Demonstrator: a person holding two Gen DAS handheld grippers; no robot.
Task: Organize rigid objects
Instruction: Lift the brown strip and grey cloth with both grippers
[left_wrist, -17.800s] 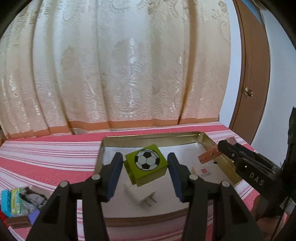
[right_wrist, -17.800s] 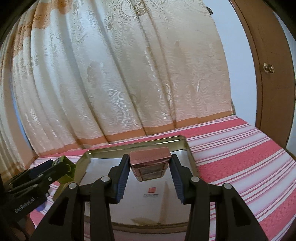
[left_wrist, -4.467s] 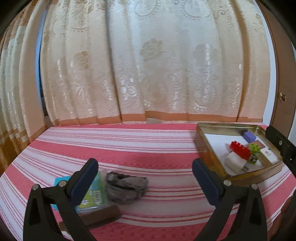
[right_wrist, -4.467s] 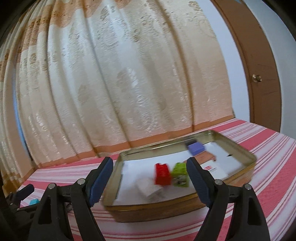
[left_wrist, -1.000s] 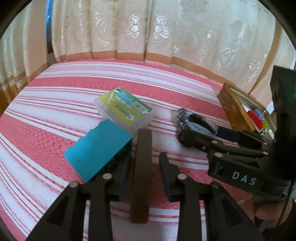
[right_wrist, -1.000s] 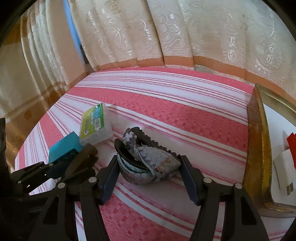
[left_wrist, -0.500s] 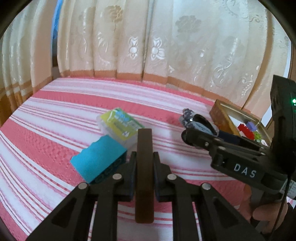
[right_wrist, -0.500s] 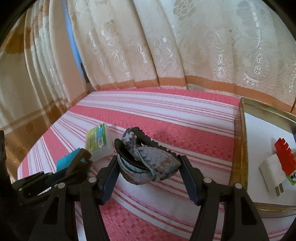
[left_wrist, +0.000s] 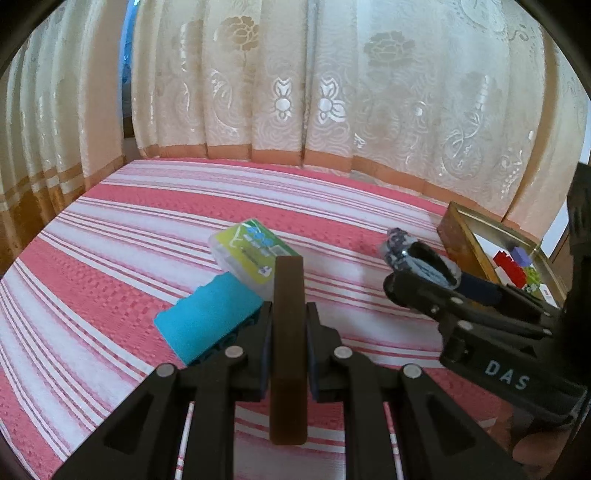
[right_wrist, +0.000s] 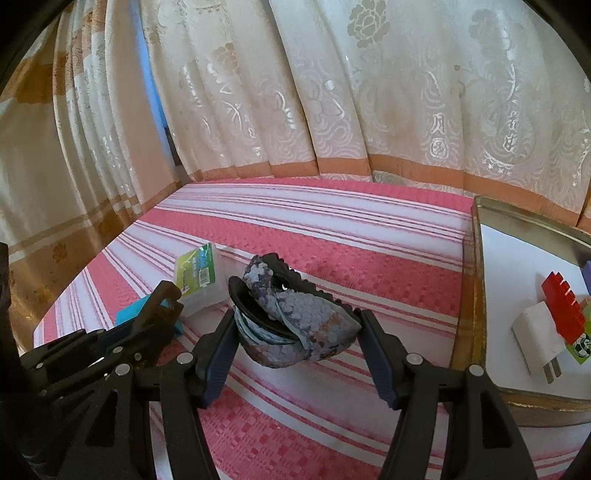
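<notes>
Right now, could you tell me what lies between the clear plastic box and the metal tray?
The hair clip, held in the right gripper; the right wrist view shows it between box and tray.

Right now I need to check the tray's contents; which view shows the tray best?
The right wrist view: the tray is near, its floor open to view. The left wrist view shows the tray small, partly behind the right gripper.

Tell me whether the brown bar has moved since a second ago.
Yes. The brown bar lay on the striped cloth beside the blue block; now it is lifted, clamped in the left gripper.
</notes>
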